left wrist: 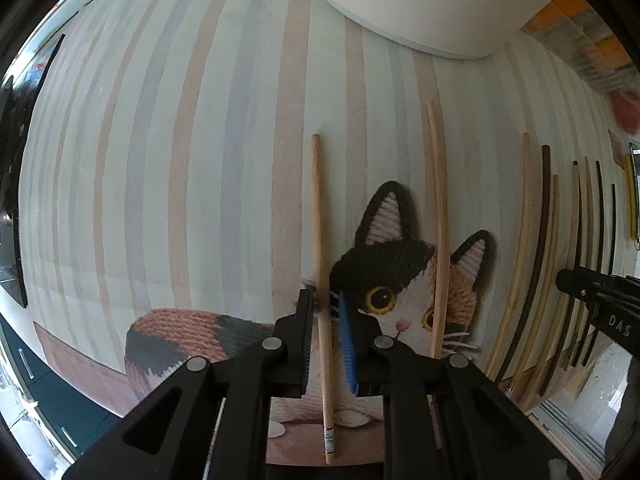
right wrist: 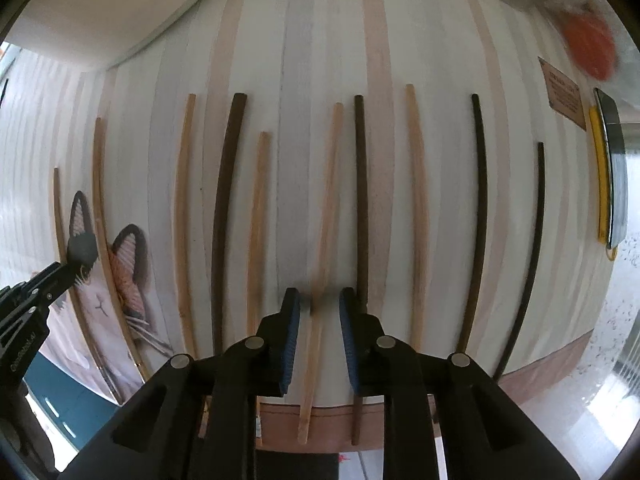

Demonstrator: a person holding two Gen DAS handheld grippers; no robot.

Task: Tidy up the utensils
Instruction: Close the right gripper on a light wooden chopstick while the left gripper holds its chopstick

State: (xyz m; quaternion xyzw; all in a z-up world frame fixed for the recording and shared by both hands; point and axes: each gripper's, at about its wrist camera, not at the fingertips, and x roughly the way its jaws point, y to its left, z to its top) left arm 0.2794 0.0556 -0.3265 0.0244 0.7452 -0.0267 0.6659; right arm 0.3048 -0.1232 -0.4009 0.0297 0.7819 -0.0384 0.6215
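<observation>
A striped mat (left wrist: 200, 160) with a knitted-look cat picture (left wrist: 404, 280) covers the worktop, and a white plate (left wrist: 420, 8) sits on its far edge. Chopsticks lie in a row across the mat, some pale wood, some dark.

The left tongs (left wrist: 325, 312) stand open over the cat picture, their blue pads on either side of a pale chopstick (left wrist: 320, 220) that lies flat on the mat; whether a pad touches it cannot be told. A second pale stick (left wrist: 439, 208) lies just to the right, across the cat's face.

The right tongs (right wrist: 320, 308) are open too, straddling a light chopstick (right wrist: 326, 208). A dark chopstick (right wrist: 361, 200) lies just beside the right pad.
</observation>
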